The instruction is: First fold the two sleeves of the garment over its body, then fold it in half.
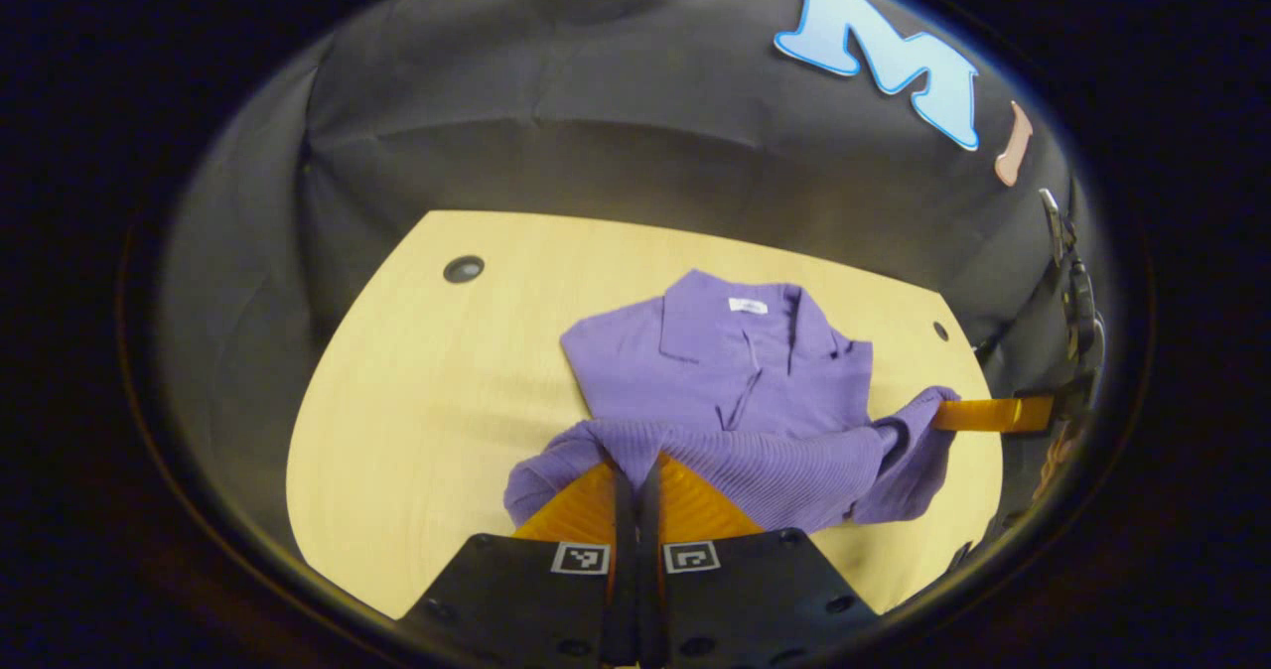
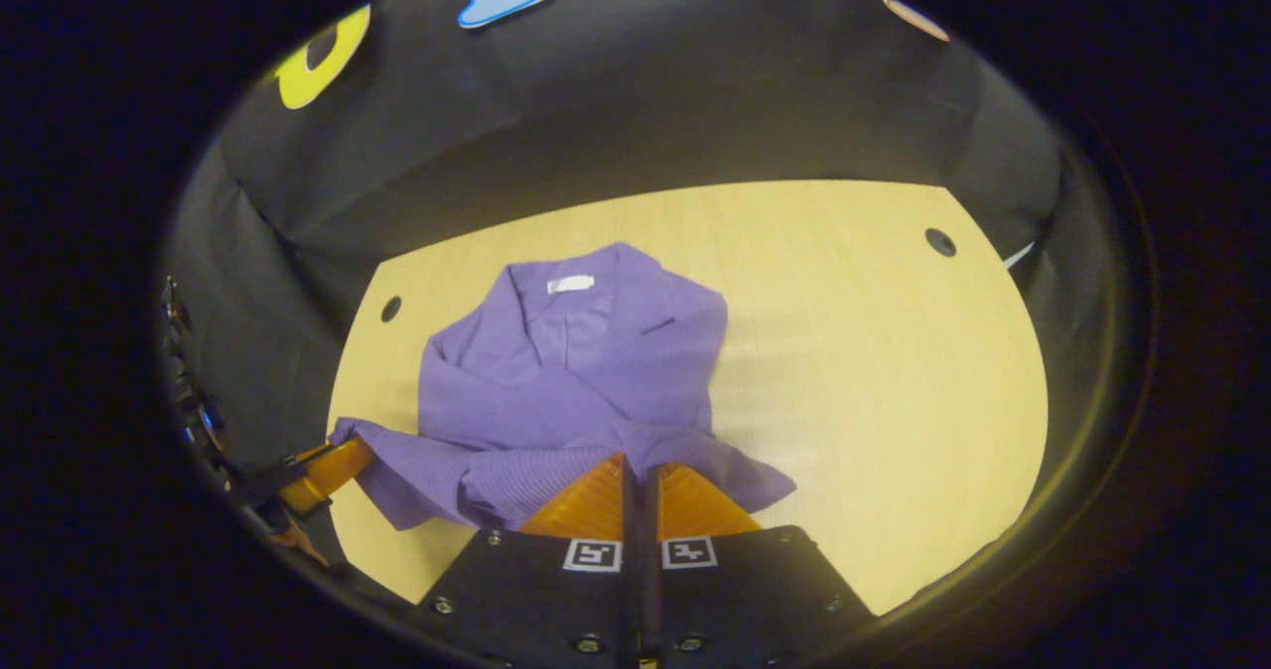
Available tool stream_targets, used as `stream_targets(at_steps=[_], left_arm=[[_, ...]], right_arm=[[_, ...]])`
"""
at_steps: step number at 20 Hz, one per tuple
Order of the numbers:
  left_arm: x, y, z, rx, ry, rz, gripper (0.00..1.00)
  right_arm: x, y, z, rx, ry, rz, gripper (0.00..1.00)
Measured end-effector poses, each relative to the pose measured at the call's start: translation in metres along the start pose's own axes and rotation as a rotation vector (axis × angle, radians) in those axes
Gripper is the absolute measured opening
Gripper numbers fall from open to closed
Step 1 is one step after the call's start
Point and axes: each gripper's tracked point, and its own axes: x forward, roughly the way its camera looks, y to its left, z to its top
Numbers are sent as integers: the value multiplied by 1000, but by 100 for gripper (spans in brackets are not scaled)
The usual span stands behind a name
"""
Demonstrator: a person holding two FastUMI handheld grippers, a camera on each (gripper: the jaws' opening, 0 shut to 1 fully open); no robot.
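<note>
Garments: one purple knitted collared garment (image 1: 735, 391) is lying on the table, with one white label inside its collar.
Tables: one pale wooden table (image 1: 417, 421) is carrying the garment.
Holes: two round dark holes (image 1: 464, 269) are showing in the table, one beyond each side of the garment.
Grippers: two, the left gripper (image 1: 635, 470) and right gripper (image 2: 635, 470), are each pinching the garment's ribbed hem.

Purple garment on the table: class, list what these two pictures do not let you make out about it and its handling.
- Sleeves: in both views the purple garment shows none lying out flat; whether they lie folded underneath, I cannot tell.
- Bottom hem: bunched, lifted fabric hides its edge at the left gripper and right gripper.
- Neck label: too small to read.
- Table: near edge cut off by the gripper bodies.
</note>
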Motion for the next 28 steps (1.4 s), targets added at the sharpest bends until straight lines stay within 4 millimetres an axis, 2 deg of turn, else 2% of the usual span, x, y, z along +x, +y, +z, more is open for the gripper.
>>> stream_targets(at_steps=[2,6,10,12,15,17,20,21,24,28], left_arm=[[12,1,21,16,-18,5,6],[43,0,58,21,-53,11,5],[80,0,88,19,-82,16,6],[105,-1,98,17,-86,18,5],[140,-2,100,10,-69,23,6],[161,1,90,29,-41,33,5],[181,2,78,35,-8,47,5],[187,4,74,29,-2,52,5],[199,10,60,2,29,72,6],[201,10,60,-23,16,87,7]], right_arm=[[9,4,24,7,-29,7,1],[34,8,64,5,-72,5,1],[67,6,95,25,-103,-6,1],[87,0,102,31,-98,-18,0],[117,-8,105,29,-91,-37,0],[134,-11,100,26,-75,-42,0],[155,-15,93,16,-52,-42,1],[170,-7,91,16,-44,-42,1],[179,-9,88,11,-40,-39,1],[181,-11,87,12,-34,-21,4]])
